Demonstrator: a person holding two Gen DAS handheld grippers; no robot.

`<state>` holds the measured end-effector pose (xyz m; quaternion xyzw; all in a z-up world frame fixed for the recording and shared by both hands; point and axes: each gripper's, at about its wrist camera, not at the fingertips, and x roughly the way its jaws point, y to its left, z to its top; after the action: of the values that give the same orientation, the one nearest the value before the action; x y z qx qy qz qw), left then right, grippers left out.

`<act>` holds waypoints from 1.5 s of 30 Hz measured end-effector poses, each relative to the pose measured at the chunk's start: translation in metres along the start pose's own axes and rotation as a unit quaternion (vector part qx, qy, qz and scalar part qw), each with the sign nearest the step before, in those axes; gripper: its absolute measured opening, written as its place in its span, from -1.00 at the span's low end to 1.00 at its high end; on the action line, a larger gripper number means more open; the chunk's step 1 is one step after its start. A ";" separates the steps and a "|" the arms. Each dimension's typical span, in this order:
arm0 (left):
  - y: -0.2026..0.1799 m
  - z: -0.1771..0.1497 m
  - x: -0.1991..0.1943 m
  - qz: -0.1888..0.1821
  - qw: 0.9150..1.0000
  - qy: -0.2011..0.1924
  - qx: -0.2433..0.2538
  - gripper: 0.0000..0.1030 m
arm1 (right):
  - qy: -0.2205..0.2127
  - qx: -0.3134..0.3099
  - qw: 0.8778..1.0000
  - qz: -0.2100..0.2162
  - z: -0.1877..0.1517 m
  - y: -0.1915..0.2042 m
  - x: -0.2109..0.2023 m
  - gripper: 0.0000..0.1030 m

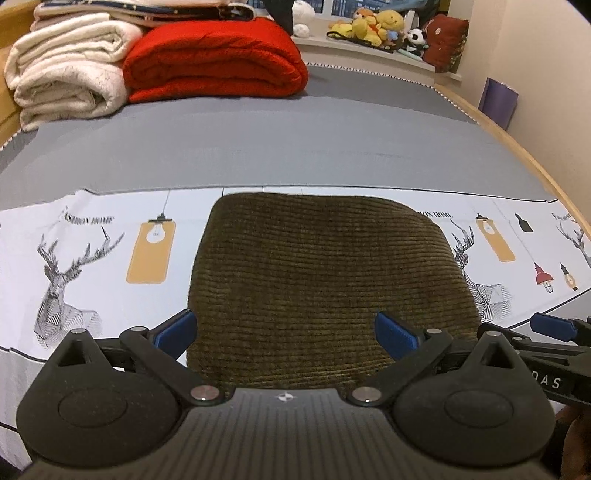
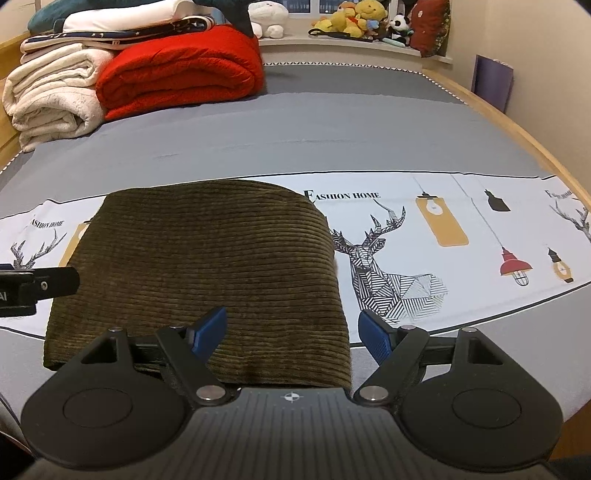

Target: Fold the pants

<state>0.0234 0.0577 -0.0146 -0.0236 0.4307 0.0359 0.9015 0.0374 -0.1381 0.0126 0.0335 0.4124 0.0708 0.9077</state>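
The pants (image 1: pixel 325 288), olive-brown corduroy, lie folded into a compact rectangle on a white printed cloth (image 1: pixel 92 236) spread across the grey bed (image 1: pixel 258 147), filling the middle of the left wrist view and sitting left of centre in the right wrist view. The cloth carries geometric stags, hanging lamps and the words "FASHION HOME" (image 2: pixel 341 194), clearest just above the stag in the right wrist view.

The left gripper (image 1: pixel 286 332) hangs over the near edge of the pants, its blue-padded fingers spread wide and holding nothing. The right gripper (image 2: pixel 293 332) is likewise spread, empty, straddling the pants' right corner. At the right edge of the left wrist view its body shows white letters, perhaps "DAS", cut off by the frame.

In the upper left of both views a red blanket (image 1: pixel 218 59) sits beside folded cream blankets (image 1: pixel 66 70); plush toys (image 2: pixel 354 18) line the sill at the top.
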 end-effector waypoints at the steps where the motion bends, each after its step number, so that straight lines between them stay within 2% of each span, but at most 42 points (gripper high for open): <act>1: 0.000 0.000 0.002 -0.001 1.000 0.004 -0.003 0.99 | 0.000 0.000 1.000 0.000 0.000 0.000 0.000 0.55; 9: -0.001 -0.002 0.016 0.013 1.000 0.009 0.006 0.99 | 0.004 0.000 1.000 0.001 0.000 0.002 0.003 0.55; 14: -0.001 -0.009 0.017 0.016 1.000 0.017 -0.006 0.99 | 0.006 0.002 1.000 0.001 0.001 -0.002 0.002 0.55; 20: -0.011 -0.028 0.002 0.020 1.000 0.005 0.011 0.99 | 0.009 -0.009 1.000 -0.005 -0.002 -0.005 0.005 0.57; 27: -0.018 -0.051 -0.037 0.022 1.000 -0.006 -0.011 0.99 | 0.010 -0.017 1.000 -0.006 -0.003 -0.006 0.007 0.57; 31: -0.028 -0.057 -0.075 -0.007 0.999 -0.028 -0.035 0.99 | 0.000 -0.024 1.000 -0.011 0.000 -0.004 0.007 0.57; 34: -0.042 -0.059 -0.114 -0.041 0.996 -0.069 -0.027 0.99 | -0.006 -0.019 1.000 -0.017 0.002 -0.006 0.008 0.57; 38: -0.051 -0.052 -0.156 -0.092 0.991 -0.084 -0.048 0.99 | -0.008 0.004 1.000 -0.021 0.005 -0.011 0.008 0.57; 42: -0.058 -0.036 -0.179 -0.096 0.991 -0.091 -0.024 0.99 | -0.013 0.023 0.999 -0.019 0.009 -0.012 0.004 0.57; 44: -0.051 -0.027 -0.170 -0.102 0.992 -0.068 -0.011 0.99 | -0.016 0.025 0.999 -0.019 0.009 -0.012 0.001 0.57; 45: -0.045 -0.025 -0.162 -0.094 0.993 -0.065 -0.005 0.99 | -0.017 0.025 0.999 -0.019 0.009 -0.012 -0.001 0.57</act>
<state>-0.0939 0.0040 0.0964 -0.0658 0.3671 -0.0456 0.9267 0.0445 -0.1498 0.0178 0.0494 0.3992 0.0427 0.9145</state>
